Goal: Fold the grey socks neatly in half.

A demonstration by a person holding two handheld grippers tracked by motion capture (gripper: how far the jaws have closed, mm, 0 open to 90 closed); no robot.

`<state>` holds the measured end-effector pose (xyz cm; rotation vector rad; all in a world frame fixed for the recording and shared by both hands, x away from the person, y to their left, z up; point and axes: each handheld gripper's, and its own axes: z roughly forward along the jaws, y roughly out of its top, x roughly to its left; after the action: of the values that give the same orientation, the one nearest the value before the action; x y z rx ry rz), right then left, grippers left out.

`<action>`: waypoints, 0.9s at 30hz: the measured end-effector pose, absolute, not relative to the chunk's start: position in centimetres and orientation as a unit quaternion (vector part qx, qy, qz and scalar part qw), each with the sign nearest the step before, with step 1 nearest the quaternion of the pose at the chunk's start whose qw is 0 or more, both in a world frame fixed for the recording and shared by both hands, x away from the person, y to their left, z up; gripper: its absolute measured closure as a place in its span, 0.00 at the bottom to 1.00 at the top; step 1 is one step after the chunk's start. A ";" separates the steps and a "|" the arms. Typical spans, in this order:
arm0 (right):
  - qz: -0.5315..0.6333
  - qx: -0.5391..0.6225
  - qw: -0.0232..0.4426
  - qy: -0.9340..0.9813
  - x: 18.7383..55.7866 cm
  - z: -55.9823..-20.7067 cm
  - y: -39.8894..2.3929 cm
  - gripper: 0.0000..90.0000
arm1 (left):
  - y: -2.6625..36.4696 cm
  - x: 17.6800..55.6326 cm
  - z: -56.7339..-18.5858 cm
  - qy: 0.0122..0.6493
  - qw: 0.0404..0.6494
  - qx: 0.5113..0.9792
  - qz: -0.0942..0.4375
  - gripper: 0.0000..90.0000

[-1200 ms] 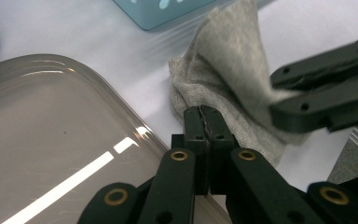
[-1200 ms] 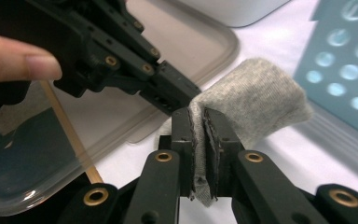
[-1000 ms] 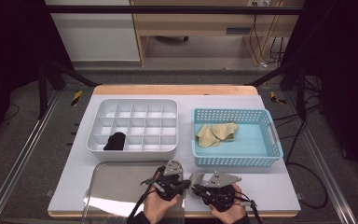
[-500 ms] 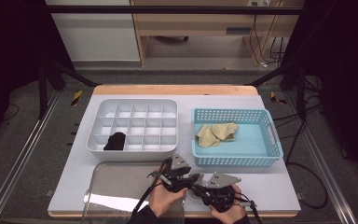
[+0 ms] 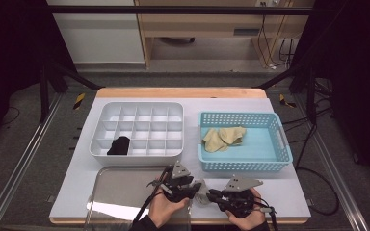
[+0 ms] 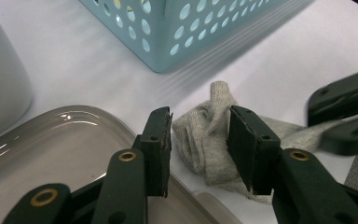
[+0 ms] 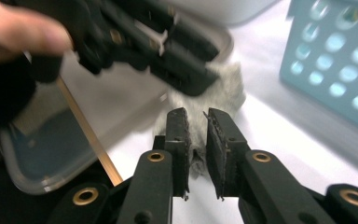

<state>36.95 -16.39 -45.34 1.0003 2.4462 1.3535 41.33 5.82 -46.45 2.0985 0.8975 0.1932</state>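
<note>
two grippers are meeting at the near edge of the table (image 5: 279, 202), at about 6 o'clock in the high view. the left gripper (image 6: 199, 135) is standing with its jaws apart now; they have just been opening, since one second ago they were nearly closed, and the grey sock (image 6: 205, 140) is lying loose between them without the pads pressing it. the right gripper (image 7: 196, 135) is keeping a narrow gap, and a fold of the same sock (image 7: 197, 154) is sitting in that gap; its jaws have been opening a little too, so i cannot tell if the pads are really pinching the cloth or only touching it. i am judging that the left side has let go of the sock, maybe to take a new hold for folding or rolling it.

the sock is resting on the white table, partly over the rim of the clear tray (image 6: 74, 154), which is at 9 o'clock from the left gripper. the blue basket (image 5: 244, 163) with beige socks (image 5: 224, 137) is at 12 o'clock from the right gripper. the white divided box (image 5: 139, 156) is at 11 o'clock from the left gripper, and a black sock (image 5: 119, 146) is filling one near cell of it.
</note>
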 end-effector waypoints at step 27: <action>0.404 0.361 0.083 0.836 36.9 -47.9 -14.8 1.00 | 6.1 42.1 -46.8 0.359 0.415 0.834 0.066 0.67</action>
<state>36.94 -14.81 -47.89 1.0774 2.4978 1.2071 42.05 6.07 -46.77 2.0944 0.9016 0.1647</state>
